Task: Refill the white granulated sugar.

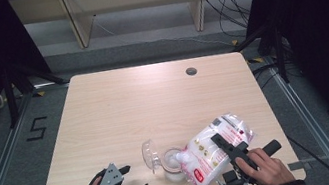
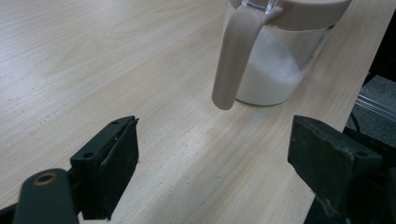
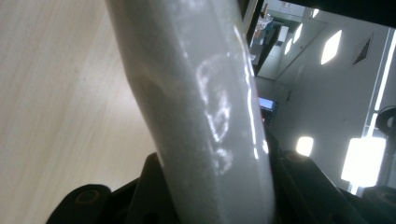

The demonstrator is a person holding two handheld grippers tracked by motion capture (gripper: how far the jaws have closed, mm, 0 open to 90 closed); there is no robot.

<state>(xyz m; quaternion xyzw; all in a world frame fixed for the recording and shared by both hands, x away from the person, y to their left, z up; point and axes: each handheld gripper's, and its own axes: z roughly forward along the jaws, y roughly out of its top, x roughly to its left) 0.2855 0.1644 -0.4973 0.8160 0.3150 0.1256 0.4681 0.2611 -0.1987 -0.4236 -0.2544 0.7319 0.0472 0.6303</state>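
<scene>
A clear jar (image 1: 172, 164) holding white powder stands near the table's front edge, its hinged lid (image 1: 149, 155) swung open to the left. In the left gripper view the jar (image 2: 275, 70) has a beige rim and a beige handle (image 2: 233, 60) hanging down its side. A plastic bag of white powder (image 1: 215, 149) is tilted over the jar with its lower corner at the jar's mouth. My right gripper (image 1: 227, 149) is shut on the bag (image 3: 205, 116), which is pinched between the jaws. My left gripper (image 1: 134, 178) rests open on the table left of the jar, nothing between its fingers (image 2: 112, 163).
The wooden table (image 1: 120, 110) has a round cable hole (image 1: 191, 71) near its far edge. Its right edge drops close beside the jar (image 2: 359, 79). Beyond the table stand shelf legs, and cables lie on the floor (image 1: 233, 0).
</scene>
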